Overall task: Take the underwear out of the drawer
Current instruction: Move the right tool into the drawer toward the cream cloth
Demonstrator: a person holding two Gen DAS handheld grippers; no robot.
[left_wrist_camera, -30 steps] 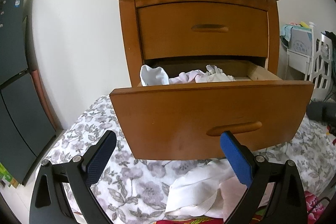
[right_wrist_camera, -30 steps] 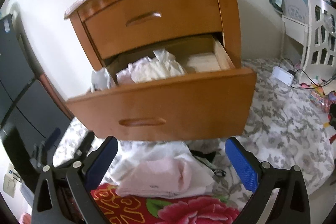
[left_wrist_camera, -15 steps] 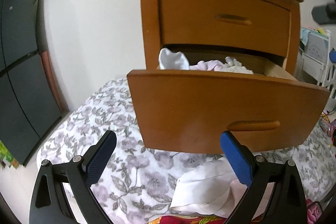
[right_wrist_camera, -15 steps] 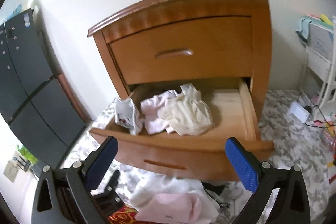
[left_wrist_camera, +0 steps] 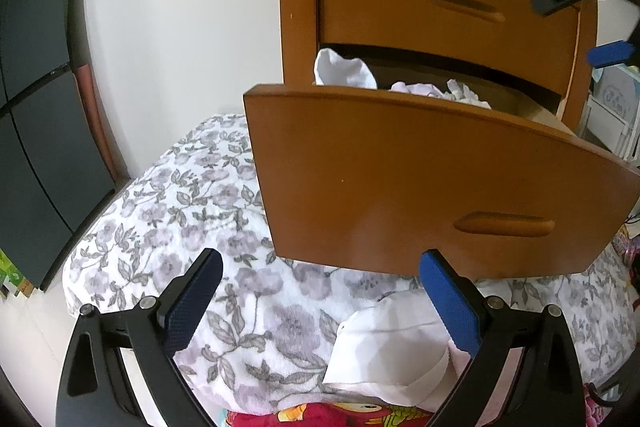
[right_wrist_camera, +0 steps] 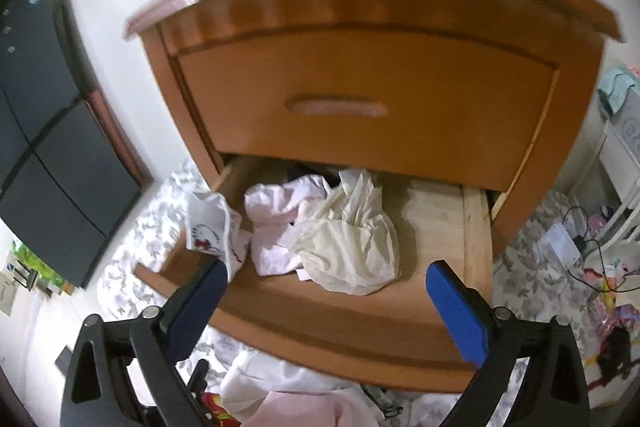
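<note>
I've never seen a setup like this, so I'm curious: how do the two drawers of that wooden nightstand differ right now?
The lower drawer is pulled out, while the upper drawer is shut flush with the frame. The lower drawer shows its contents, a crumpled cream garment, a pink one and a white printed one; the upper drawer shows nothing inside. Both have the same orange-brown wood and a carved oblong handle.

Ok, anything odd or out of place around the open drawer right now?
Yes. In the open lower wooden drawer, the white printed garment hangs over the left side edge, and the pink and cream garments lie crumpled. More white and pink clothing lies on the floral blanket below.
</note>
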